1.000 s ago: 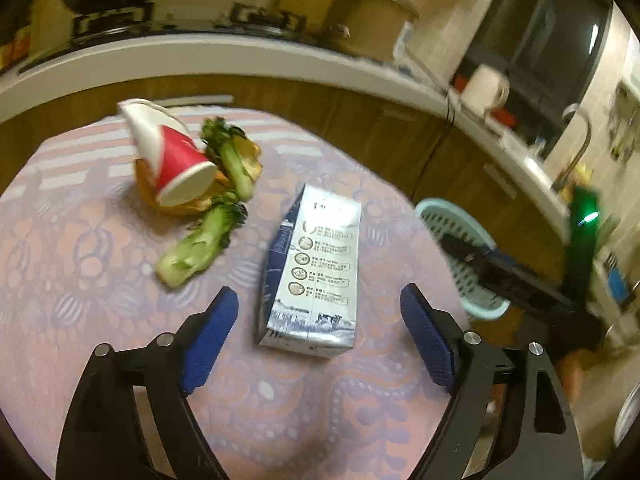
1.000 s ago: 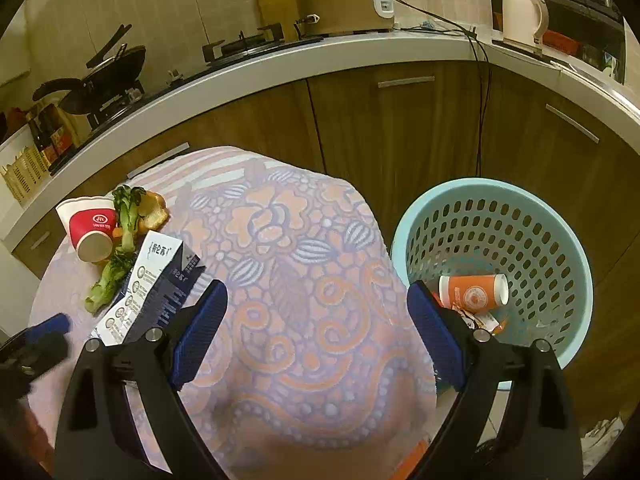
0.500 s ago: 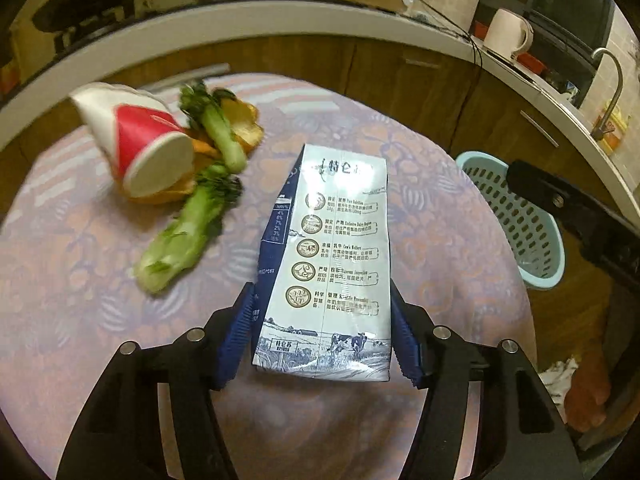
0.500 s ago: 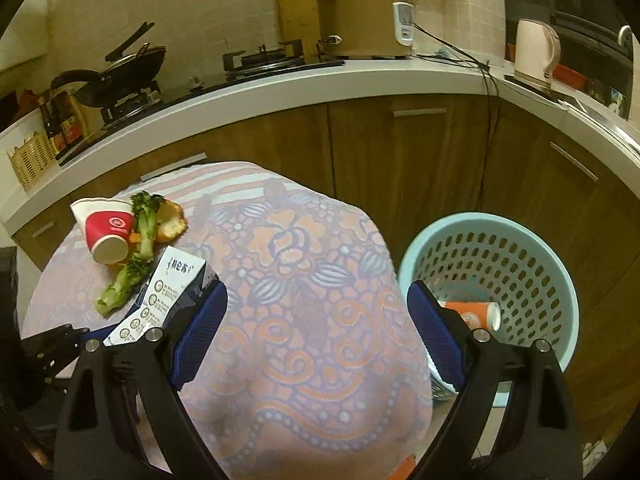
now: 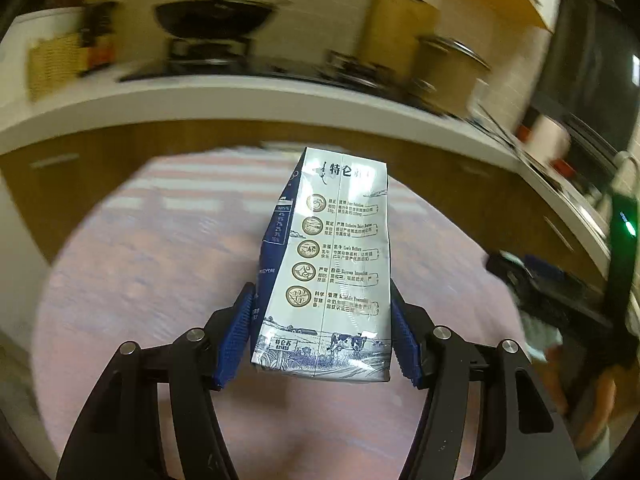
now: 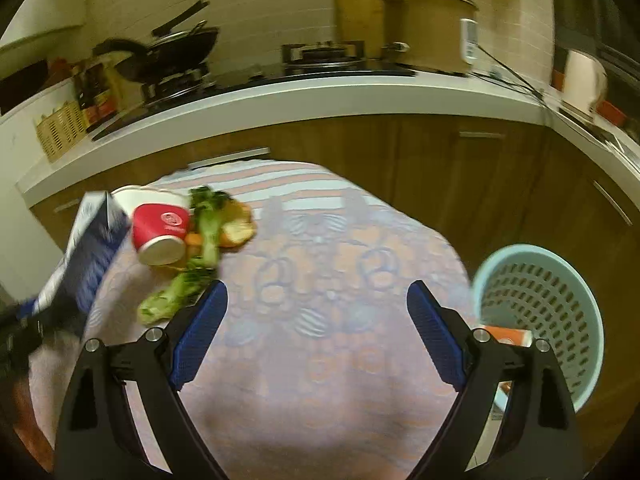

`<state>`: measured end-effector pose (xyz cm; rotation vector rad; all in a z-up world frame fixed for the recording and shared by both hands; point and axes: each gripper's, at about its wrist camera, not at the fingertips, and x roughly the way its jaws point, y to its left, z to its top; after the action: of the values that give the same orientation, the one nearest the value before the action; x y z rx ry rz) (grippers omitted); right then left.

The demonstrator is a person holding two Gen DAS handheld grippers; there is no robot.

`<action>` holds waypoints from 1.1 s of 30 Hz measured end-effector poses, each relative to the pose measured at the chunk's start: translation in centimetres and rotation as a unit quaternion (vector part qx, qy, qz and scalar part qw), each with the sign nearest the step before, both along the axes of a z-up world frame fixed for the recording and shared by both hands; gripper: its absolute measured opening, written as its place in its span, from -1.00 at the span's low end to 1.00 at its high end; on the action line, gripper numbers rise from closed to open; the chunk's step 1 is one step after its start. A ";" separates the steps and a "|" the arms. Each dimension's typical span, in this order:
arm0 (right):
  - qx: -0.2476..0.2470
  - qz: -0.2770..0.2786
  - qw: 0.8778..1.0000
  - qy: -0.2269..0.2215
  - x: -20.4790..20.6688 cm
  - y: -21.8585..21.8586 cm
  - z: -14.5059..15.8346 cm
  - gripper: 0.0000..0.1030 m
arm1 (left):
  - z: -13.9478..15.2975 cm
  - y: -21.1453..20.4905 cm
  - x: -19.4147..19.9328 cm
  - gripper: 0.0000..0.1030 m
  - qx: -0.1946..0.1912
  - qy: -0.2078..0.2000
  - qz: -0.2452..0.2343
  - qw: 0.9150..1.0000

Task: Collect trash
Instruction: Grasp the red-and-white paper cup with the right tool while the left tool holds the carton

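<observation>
Left wrist view: left gripper clamps a blue-and-white milk carton printed "特仑苏" and "Cow's Welfare" above the patterned tablecloth, while the right gripper stands wide apart, empty.

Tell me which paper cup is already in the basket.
The orange cup, lying on its side inside the pale blue basket beside the table. The red and white cup lies on the tablecloth among the vegetable scraps.

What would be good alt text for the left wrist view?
The left gripper clamps a milk carton by its lower end, held above a table with a pink patterned tablecloth. Behind are a blurred kitchen counter and a wok.
</observation>
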<state>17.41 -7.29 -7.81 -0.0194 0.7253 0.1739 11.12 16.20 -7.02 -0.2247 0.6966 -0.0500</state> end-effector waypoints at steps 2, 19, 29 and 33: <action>-0.009 0.009 1.000 -0.005 0.2 1.1 0.2 0.69 | 0.3 1.2 0.5 0.16 0.011 -0.007 0.033 0.999; -0.011 0.109 0.993 0.036 3.7 12.3 -0.7 0.61 | -3.2 6.3 1.8 0.09 -0.047 -0.007 0.110 0.993; -0.032 0.107 0.992 0.053 6.9 16.2 -1.7 0.49 | -4.9 5.6 2.8 0.44 -0.059 0.037 0.065 0.995; -0.031 0.101 0.991 0.077 8.0 16.2 -2.8 0.00 | -5.3 4.9 3.9 0.44 -0.040 0.056 0.054 0.996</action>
<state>25.44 8.91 -10.58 -0.1405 0.8828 0.3484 14.99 21.14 -12.32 -0.3439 0.7931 0.0390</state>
